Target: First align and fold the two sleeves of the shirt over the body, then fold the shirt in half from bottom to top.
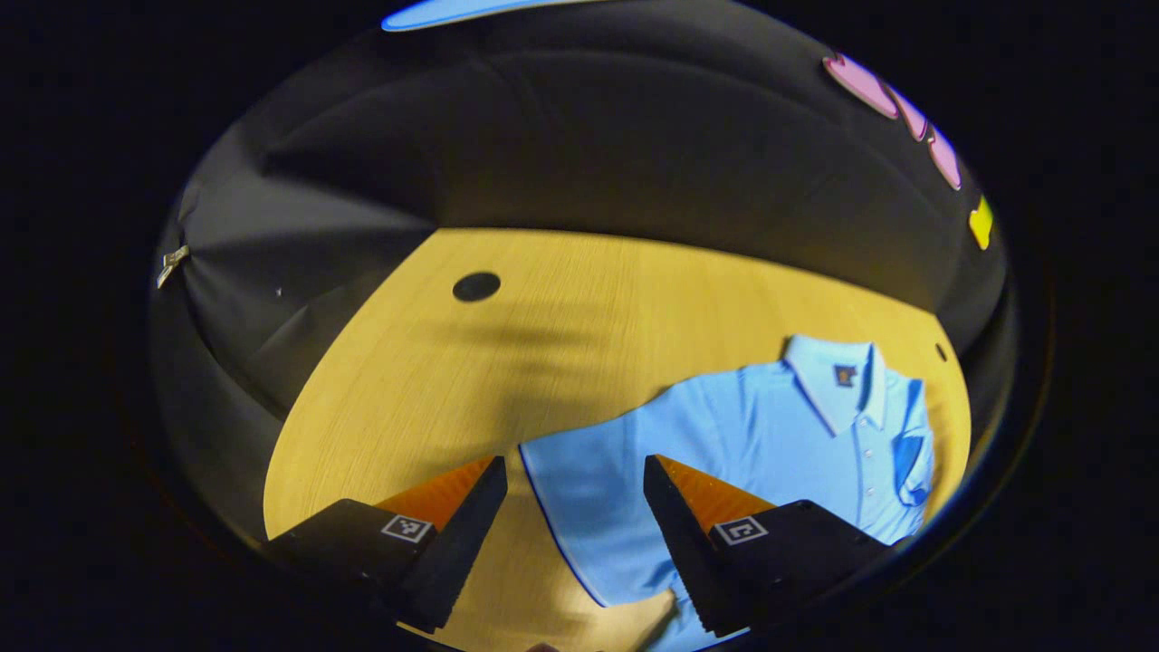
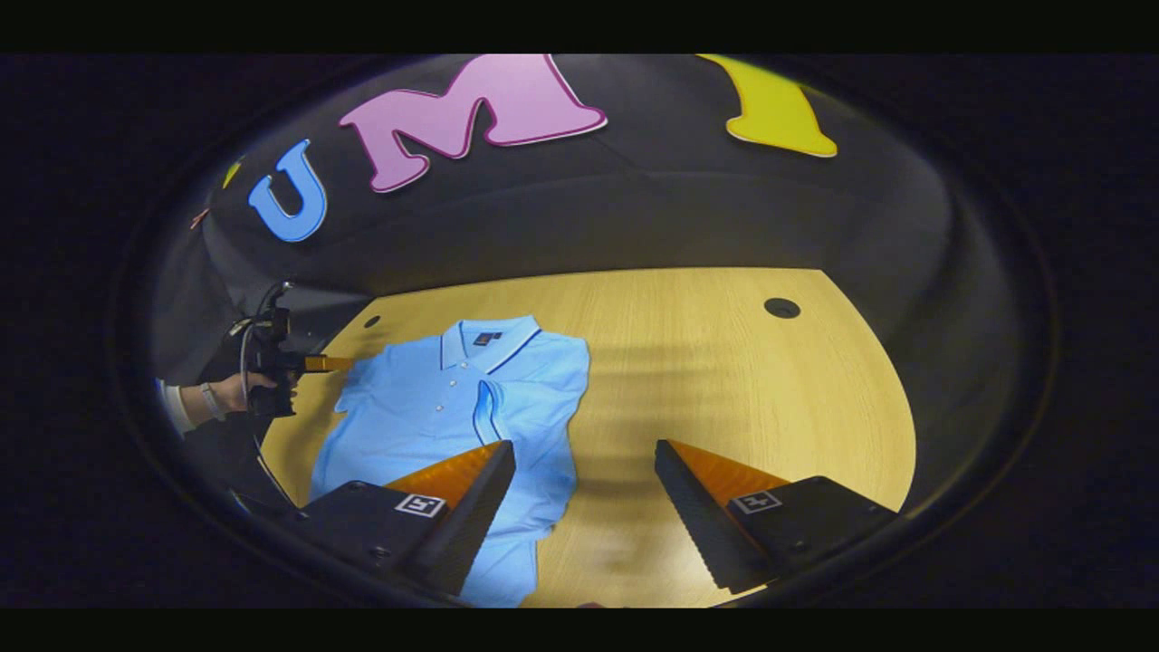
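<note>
A soft, smooth-knit polo shirt (image 2: pixel 453 407) with a ribbed collar lies flat on the wood-grain table (image 2: pixel 724 362). Both the left hand-held gripper (image 1: pixel 575 507) and the right hand-held gripper (image 2: pixel 584 493) hover released, wedge-shaped fingers spread.

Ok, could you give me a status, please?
Left gripper open, right gripper open. Shirt flat, one sleeve folded in, other sleeve out. Nothing in the way.

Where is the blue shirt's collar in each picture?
Left gripper view: the collar sits right of the middle, at the far end of the shirt, beyond the right finger of the left claw.
Right gripper view: the collar sits left of the middle, near the wall.
Shared landmark: the round dark hole in the table.
</note>
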The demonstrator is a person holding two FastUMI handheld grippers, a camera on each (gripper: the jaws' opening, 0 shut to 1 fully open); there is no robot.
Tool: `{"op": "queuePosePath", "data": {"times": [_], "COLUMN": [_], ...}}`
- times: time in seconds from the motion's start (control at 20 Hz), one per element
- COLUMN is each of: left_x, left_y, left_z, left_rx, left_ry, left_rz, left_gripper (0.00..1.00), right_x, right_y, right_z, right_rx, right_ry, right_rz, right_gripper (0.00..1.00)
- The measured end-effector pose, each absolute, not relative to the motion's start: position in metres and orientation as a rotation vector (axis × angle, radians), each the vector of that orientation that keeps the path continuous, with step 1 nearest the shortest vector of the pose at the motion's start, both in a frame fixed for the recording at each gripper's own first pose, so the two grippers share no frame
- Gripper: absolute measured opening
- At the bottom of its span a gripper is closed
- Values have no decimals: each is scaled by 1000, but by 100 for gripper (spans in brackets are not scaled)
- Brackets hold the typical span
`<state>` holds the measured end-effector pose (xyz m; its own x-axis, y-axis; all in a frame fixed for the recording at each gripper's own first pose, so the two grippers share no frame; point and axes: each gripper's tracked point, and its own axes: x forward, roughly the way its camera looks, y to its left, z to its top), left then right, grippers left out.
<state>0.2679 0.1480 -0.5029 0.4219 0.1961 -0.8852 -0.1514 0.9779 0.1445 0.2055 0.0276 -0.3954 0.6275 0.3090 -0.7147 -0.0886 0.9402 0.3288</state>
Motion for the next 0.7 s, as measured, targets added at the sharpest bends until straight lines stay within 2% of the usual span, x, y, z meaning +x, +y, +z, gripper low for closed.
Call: {"op": "queuePosePath", "data": {"times": [0.1,0.2,0.35,0.5,0.6,0.7], "left_x": [261,266,269,277,291,292], "left_y": [145,143,126,105,84,43], "left_z": [-518,-518,-508,-510,-491,-469], "left_rx": [40,53,113,116,81,5], "left_ry": [1169,1154,1145,1138,1071,1049], "left_rz": [217,195,176,114,51,-112], "left_gripper": [98,99,10,2,6,6], "right_x": [201,199,195,193,192,192], "right_y": [20,15,-2,7,10,14], "right_z": [-399,-401,-409,-403,-405,-405], "right_rx": [287,308,330,318,304,310], "right_ry": [874,878,888,882,884,886], "right_rz": [208,192,183,205,211,217], "right_gripper": [98,98,98,98,98,98]}}
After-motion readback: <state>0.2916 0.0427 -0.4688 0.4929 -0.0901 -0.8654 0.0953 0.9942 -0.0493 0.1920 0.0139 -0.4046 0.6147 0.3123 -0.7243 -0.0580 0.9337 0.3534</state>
